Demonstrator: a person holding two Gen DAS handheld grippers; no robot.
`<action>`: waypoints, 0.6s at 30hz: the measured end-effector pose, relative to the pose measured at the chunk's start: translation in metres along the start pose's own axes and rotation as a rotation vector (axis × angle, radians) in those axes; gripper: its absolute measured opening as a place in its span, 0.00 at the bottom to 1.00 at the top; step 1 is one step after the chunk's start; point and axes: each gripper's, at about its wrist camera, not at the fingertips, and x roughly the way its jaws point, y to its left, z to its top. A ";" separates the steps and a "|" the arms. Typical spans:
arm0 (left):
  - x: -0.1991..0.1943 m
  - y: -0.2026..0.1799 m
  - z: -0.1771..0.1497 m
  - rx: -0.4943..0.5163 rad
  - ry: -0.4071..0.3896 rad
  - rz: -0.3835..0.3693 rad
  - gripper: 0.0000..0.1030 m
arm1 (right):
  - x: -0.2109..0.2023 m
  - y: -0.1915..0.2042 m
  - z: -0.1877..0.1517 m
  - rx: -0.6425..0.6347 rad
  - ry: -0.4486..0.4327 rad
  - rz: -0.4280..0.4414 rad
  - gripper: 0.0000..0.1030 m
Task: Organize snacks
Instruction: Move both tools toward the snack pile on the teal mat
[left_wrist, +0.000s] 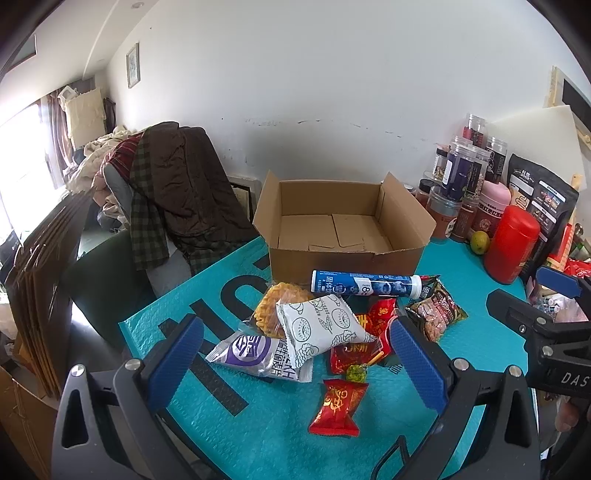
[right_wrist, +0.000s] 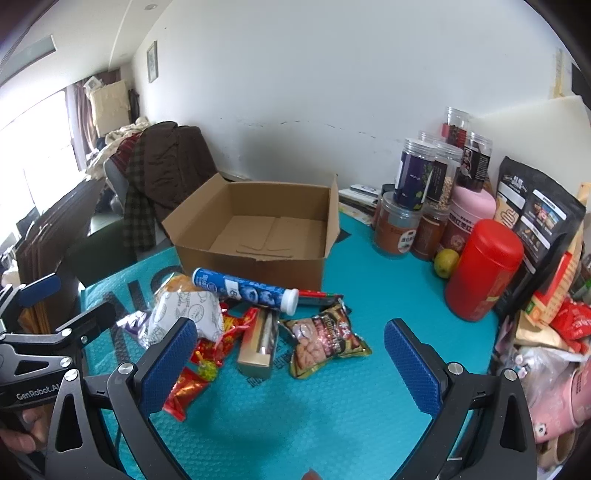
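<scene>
on the teal mat (left_wrist: 280, 435) by a white wall (left_wrist: 332, 74), both tools (left_wrist: 295, 354) (right_wrist: 291, 362) gape, released.

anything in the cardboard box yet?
No, the cardboard box shows only its bare bottom flaps, and the snacks lie on the teal mat in front of it.

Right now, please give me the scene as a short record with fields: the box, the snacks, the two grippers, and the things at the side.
box: cardboard box open, nothing inside, at the back of the teal mat
snacks: loose pile in front of the box; blue tube lying on its side on top
nearest right gripper: brown snack packet
left gripper: open, holding nothing, above the pile
right gripper: open, holding nothing
side: jars, red canister, to the right
</scene>
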 end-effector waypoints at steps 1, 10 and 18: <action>-0.001 0.000 0.001 -0.001 0.000 -0.001 1.00 | 0.000 0.000 0.000 0.000 0.000 0.000 1.00; -0.002 0.002 0.002 -0.007 -0.005 -0.019 1.00 | -0.001 -0.001 0.001 0.004 -0.001 0.013 1.00; -0.002 0.002 0.001 -0.007 0.006 -0.031 1.00 | -0.001 0.001 0.000 -0.001 -0.007 0.019 1.00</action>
